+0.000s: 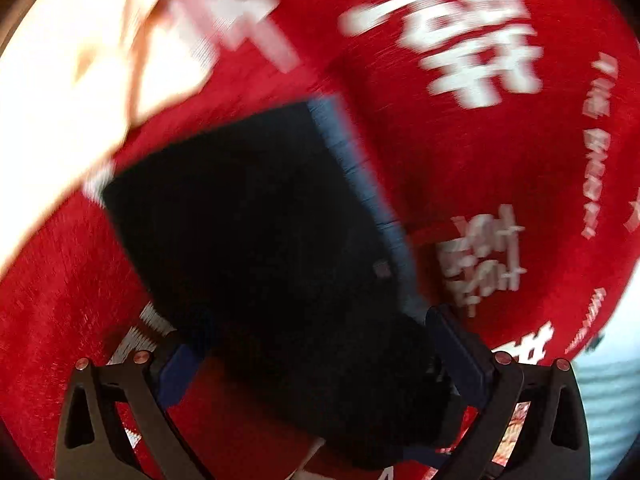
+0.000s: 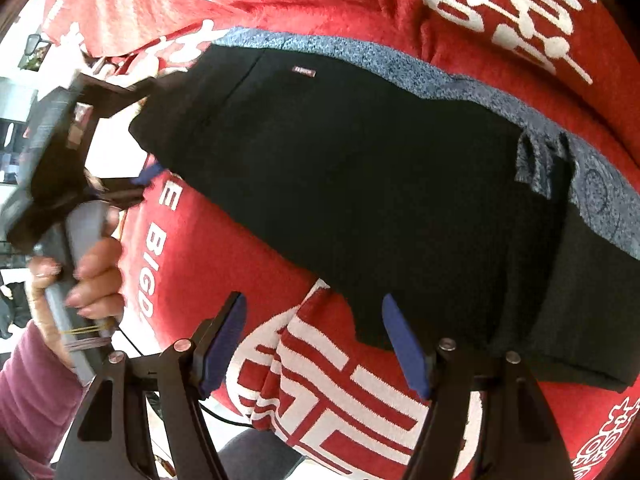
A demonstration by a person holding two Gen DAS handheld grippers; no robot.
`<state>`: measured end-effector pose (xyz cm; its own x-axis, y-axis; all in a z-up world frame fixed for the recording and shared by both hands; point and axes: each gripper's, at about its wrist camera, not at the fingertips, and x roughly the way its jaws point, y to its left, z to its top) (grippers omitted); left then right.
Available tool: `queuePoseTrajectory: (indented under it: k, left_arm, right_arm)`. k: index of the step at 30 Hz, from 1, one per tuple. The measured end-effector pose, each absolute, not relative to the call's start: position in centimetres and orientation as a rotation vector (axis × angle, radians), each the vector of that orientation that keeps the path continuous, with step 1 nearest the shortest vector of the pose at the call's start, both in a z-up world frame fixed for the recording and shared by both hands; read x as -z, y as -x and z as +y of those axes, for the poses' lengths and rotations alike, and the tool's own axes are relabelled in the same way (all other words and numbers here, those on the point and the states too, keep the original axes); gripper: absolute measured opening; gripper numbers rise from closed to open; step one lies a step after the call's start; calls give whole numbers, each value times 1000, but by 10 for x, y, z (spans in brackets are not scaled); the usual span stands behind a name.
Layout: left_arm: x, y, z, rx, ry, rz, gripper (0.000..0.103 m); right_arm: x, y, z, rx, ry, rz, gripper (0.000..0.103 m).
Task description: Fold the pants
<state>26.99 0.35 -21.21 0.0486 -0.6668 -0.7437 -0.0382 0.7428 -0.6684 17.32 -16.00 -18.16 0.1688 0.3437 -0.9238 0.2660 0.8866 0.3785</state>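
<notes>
The black pants (image 2: 360,168) with a blue-grey waistband (image 2: 400,64) lie folded on a red blanket (image 2: 224,248). In the right wrist view my right gripper (image 2: 316,344) is open and empty, its blue pads just short of the pants' near edge. My left gripper (image 2: 148,136), held by a hand, is at the pants' left end with cloth between its fingers. In the blurred left wrist view the pants (image 1: 256,232) fill the space between the left gripper's blue pads (image 1: 460,352), which stand wide apart around the cloth.
The red blanket (image 1: 460,140) with white characters covers the whole surface. A bright white area (image 1: 60,80) lies at the upper left of the left wrist view. The person's hand and purple sleeve (image 2: 24,380) are at the left.
</notes>
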Motion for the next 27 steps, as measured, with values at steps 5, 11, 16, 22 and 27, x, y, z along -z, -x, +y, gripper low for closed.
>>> queuePoseTrajectory:
  k: [5, 11, 16, 22, 27]
  left_arm:
    - [196, -268, -4, 429, 438, 1408, 49]
    - [152, -225, -59, 489, -181, 1121, 34]
    - [138, -200, -90, 512, -403, 966, 34]
    - [138, -196, -104, 498, -474, 934, 34]
    - [140, -192, -103, 491, -482, 937, 34]
  right_arm:
    - [167, -186, -174, -56, -506, 1384, 74]
    - [131, -233, -219, -66, -571, 1307, 74]
    - [106, -309, -212, -253, -609, 1377, 81]
    - [94, -387, -126, -470, -362, 1534, 81]
    - [130, -411, -75, -488, -157, 1705, 81]
